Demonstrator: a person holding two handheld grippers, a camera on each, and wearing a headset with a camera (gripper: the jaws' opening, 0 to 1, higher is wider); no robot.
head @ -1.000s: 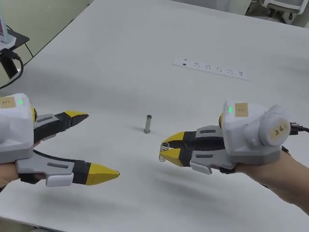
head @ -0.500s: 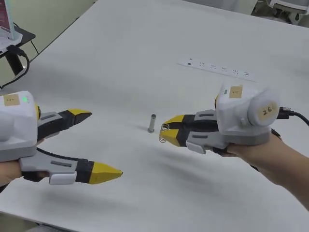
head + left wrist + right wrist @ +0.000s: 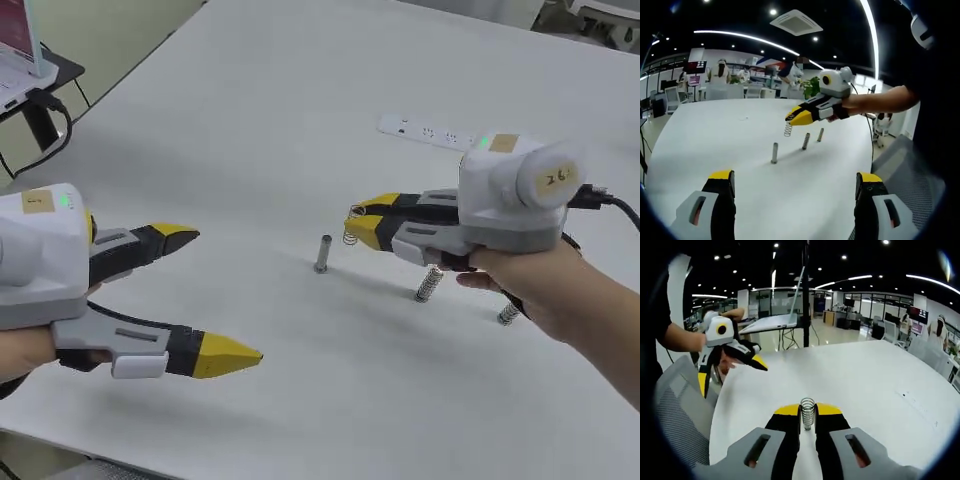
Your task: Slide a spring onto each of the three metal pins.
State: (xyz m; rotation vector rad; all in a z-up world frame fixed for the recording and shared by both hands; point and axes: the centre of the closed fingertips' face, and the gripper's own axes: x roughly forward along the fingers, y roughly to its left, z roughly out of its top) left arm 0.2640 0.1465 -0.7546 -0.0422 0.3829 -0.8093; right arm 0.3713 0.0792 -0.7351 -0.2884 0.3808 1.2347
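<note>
Spring (image 3: 350, 238) pinched in the "26"-labelled right gripper (image 3: 358, 222), near the bare pin (image 3: 323, 253) — left gripper (image 3: 226, 293) gapes wide, empty.

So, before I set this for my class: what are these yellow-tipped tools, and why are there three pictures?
There is no robot here: a person holds a hand-held gripper in each hand. One picture comes from a camera on the person's head, looking down at a white table. The two round pictures come from cameras riding on the grippers, each looking along its own jaws. The left gripper is open and holds nothing. The right gripper is shut on a spring. On the table stands a bare pin. A second pin and a third pin each have a spring on them. A power strip lies farther back.
</note>
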